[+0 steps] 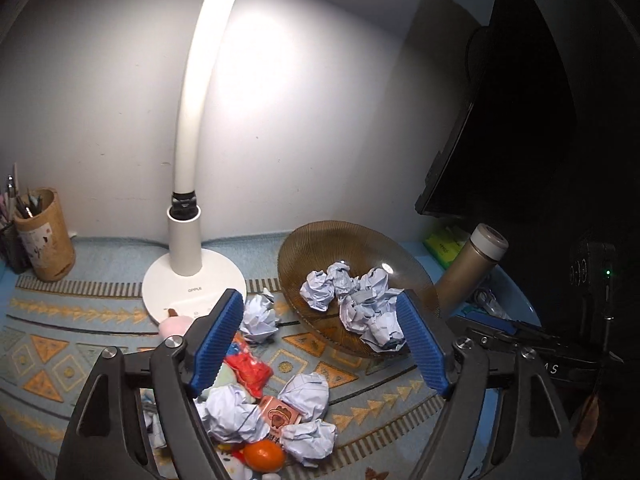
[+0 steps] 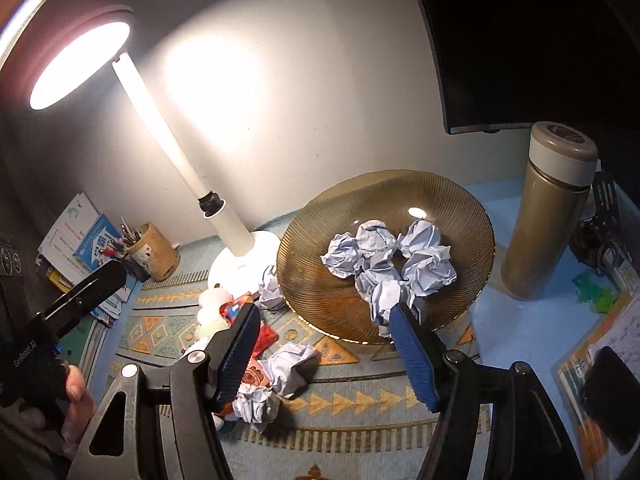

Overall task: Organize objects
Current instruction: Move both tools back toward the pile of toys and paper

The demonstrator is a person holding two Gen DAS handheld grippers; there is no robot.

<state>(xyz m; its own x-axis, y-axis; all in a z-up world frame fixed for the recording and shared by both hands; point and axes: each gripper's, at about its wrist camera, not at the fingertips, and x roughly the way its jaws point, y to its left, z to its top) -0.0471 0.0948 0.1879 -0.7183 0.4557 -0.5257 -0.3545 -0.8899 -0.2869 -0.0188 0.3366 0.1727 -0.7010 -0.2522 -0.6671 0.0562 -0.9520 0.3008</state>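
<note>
Looking along the left wrist view, the left gripper (image 1: 320,338) stood wide open with nothing between its blue ribbed pads, hovering above the patterned blue-and-orange table mat (image 1: 80,320). Ahead of it sat the ribbed amber glass bowl (image 1: 320,240), holding a heap of crumpled white paper balls (image 1: 352,300). More crumpled paper lay loose on the mat: one ball (image 1: 260,316) just beside the bowl's left rim, and several (image 1: 304,396) nearer the camera, mixed with a red wrapper (image 1: 250,368), a small printed card (image 1: 280,416) and a small orange fruit (image 1: 264,456). A white desk lamp (image 1: 192,276) rose behind, a bamboo pen holder (image 1: 44,236) stood far left, and a gold metal flask (image 1: 468,268) stood to the bowl's right.

From the right wrist view, the right gripper (image 2: 324,344) was partly open and also held nothing; its right pad overlapped the bowl's (image 2: 320,280) near rim in the picture, though whether it touched is unclear. The paper heap (image 2: 392,260) filled the bowl's centre. Loose paper balls (image 2: 288,364) lay on the mat (image 2: 360,400) below the left pad. The flask (image 2: 548,216) stood upright to the right, and the other gripper's black body, with a hand (image 2: 76,392) on it, showed at the left edge.
</note>
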